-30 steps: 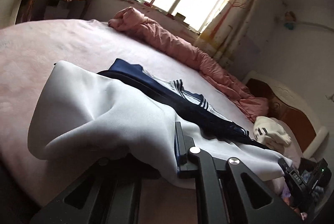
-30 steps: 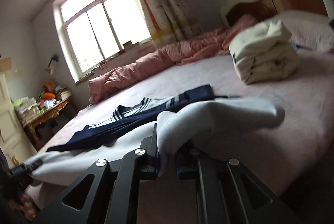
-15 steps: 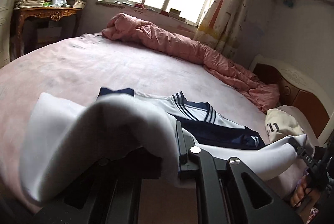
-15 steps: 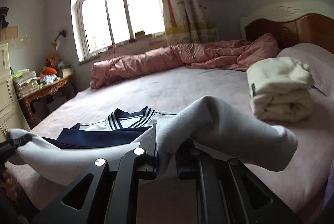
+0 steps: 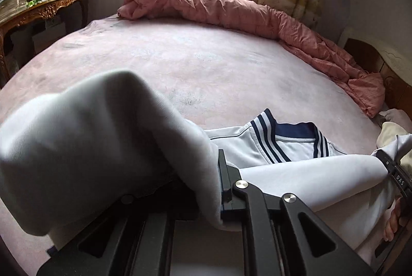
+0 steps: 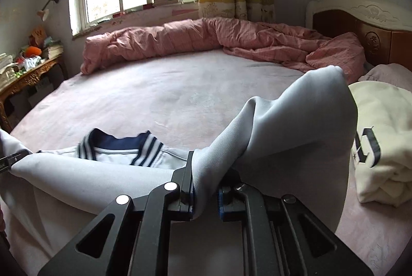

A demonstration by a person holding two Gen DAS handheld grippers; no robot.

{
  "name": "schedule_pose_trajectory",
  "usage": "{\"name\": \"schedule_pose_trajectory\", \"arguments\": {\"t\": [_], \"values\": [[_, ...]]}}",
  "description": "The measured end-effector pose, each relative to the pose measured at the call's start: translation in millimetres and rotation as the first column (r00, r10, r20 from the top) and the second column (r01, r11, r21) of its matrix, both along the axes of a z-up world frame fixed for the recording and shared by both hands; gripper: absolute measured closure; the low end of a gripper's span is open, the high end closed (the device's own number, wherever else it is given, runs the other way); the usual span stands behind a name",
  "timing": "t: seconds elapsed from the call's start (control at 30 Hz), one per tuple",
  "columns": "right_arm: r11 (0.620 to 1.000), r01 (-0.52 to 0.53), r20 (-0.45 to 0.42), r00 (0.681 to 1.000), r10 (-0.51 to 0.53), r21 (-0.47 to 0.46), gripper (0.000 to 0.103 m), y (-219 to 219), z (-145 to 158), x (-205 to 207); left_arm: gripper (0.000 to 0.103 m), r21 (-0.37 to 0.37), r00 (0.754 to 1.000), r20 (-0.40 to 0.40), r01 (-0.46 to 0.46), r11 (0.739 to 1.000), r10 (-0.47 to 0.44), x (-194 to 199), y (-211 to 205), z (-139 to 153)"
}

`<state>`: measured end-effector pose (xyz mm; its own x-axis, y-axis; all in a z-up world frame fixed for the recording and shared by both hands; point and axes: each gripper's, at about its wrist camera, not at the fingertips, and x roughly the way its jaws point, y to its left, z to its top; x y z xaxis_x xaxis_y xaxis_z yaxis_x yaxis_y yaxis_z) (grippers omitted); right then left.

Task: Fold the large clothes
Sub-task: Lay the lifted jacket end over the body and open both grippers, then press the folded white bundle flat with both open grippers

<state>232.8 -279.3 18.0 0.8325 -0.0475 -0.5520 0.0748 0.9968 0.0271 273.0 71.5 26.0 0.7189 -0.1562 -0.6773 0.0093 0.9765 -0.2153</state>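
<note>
- On bed [image 6: 180, 101], near edge: white jacket [image 5: 270, 144] w/ navy-striped collar lies flat, collar toward 12 o'clock in both wrist views.
- L gripper [image 5: 221, 188]: clamped on a bunched fold of the jacket's grey-white cloth; cloth balloons up to 10 o'clock of the jaws, hides the left finger.
- R gripper [image 6: 203, 196]: clamped on the other end of same edge; cloth peaks up at 1 o'clock.
- Betw. the two grips the held edge runs as a taut band, side to side. Seen from L cam it stretches to 3 o'clock, ending at the other gripper + a hand at frame edge.
- Key relation: jacket's long axis runs near edge to collar, i.e. toward 12 o'clock from both grippers; held edge is crosswise to it. Body + collar lie just ahead of & below the jaws.
- Judgement: both hands abt equally near; the fold prob. needs both carried fwd together toward 12, edge level, to land on or near collar.
- Risk, my guess: uneven travel skews the fold.
- Cream folded top [image 6: 378, 147] at 3 o'clock of R view, near raised cloth; pink quilt [image 5: 231, 6] at far side, well apart.
</note>
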Motion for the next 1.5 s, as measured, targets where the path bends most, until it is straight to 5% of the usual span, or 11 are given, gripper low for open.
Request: {"name": "schedule_pose_trajectory", "arguments": {"t": [0.17,0.37,0.47,0.57,0.63,0.77,1.03,1.13,1.23,1.3,1.5], "values": [[1.0,0.006,-0.093,0.996,-0.003,0.028,0.089,-7,-31,36,0.091,0.014,0.997,0.036,0.063,0.998,-0.063,18,-5,-20],[0.994,-0.025,-0.071,0.997,0.033,0.11,0.085,-19,-36,34,0.088,-0.03,0.994,0.085,0.078,0.996,-0.075,9,0,-18],[0.994,-0.034,-0.059,0.997,0.041,0.102,0.079,-18,-34,27,0.078,-0.042,0.991,0.096,0.097,0.994,-0.092,0,2,-15],[0.994,-0.039,-0.025,0.999,0.042,0.103,0.054,-18,-30,18,0.034,-0.002,0.985,0.113,0.135,0.991,-0.134,-12,-2,-13],[0.993,-0.042,0.03,0.999,0.038,0.115,0.016,-21,-25,6,0.008,0.033,0.984,0.143,0.102,0.994,-0.105,-24,-3,-6],[0.989,-0.075,0.1,0.993,0.062,0.127,0.016,-24,-10,-18,0.005,0.053,0.969,0.188,0.155,0.986,-0.163,-47,-12,7],[0.982,-0.164,0.12,0.981,0.152,0.095,0.0,-4,5,-51,0.0,0.28,0.912,0.28,0.22,0.934,-0.299,-82,-48,18],[0.976,-0.219,0.058,0.974,0.218,0.01,0.0,19,0,-54,0.0,0.25,0.924,0.229,0.247,0.936,-0.305,-79,-54,10],[0.955,-0.286,-0.155,0.95,0.272,-0.08,0.0,44,-29,-41,0.0,0.2,0.948,0.143,0.255,0.946,-0.286,-69,-54,-6],[0.939,-0.279,-0.173,0.954,0.246,-0.202,0.0,56,-45,-36,0.0,0.226,0.964,0.072,0.235,0.945,-0.257,-59,-57,-19],[0.96,-0.263,-0.198,0.95,0.241,-0.092,0.0,49,-57,4,0.0,0.292,0.975,0.022,0.204,0.935,-0.219,-51,-67,-34]]}}
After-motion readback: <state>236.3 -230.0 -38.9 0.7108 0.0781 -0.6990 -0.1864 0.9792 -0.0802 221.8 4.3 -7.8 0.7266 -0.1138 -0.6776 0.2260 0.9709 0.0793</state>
